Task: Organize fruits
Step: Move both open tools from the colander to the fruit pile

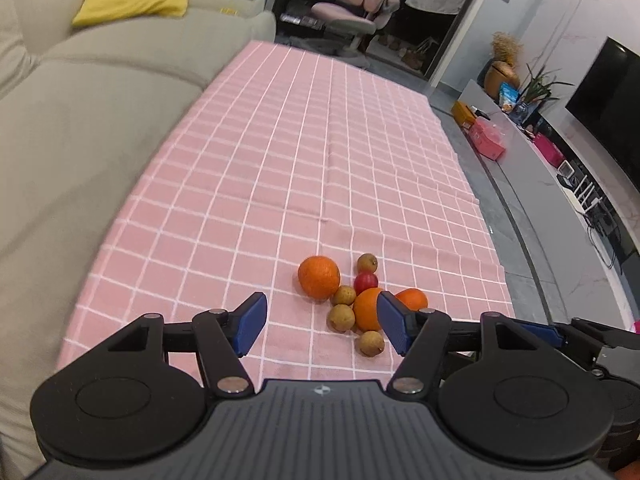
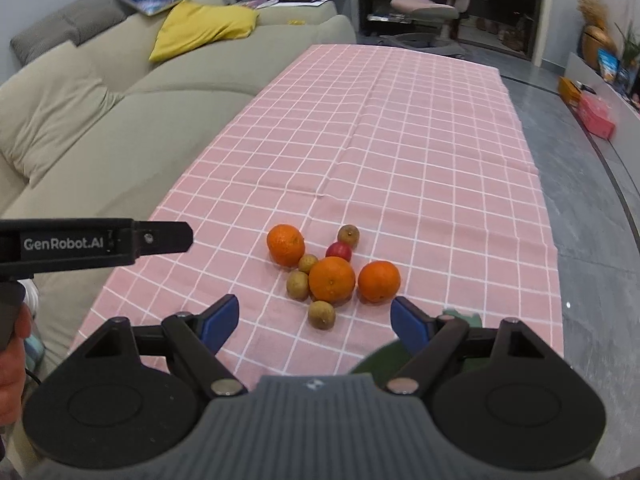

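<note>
A cluster of fruit lies on the pink checked tablecloth (image 2: 400, 152): three oranges (image 2: 332, 279), (image 2: 285, 245), (image 2: 379, 281), a small red fruit (image 2: 339, 251) and several small brown longans (image 2: 321, 314). In the left wrist view the same cluster shows, with an orange (image 1: 319, 277), the red fruit (image 1: 366, 281) and a longan (image 1: 370, 343). My left gripper (image 1: 322, 322) is open and empty, just short of the cluster; its right finger covers part of the middle orange (image 1: 366, 308). My right gripper (image 2: 314, 320) is open and empty, near the front longan.
A beige sofa (image 2: 120, 112) with a yellow cushion (image 2: 204, 28) runs along the table's left side. The left gripper's body (image 2: 96, 242) reaches in at the left of the right wrist view. A green object (image 2: 384, 356) lies under the right gripper. Grey floor (image 2: 592, 220) is right.
</note>
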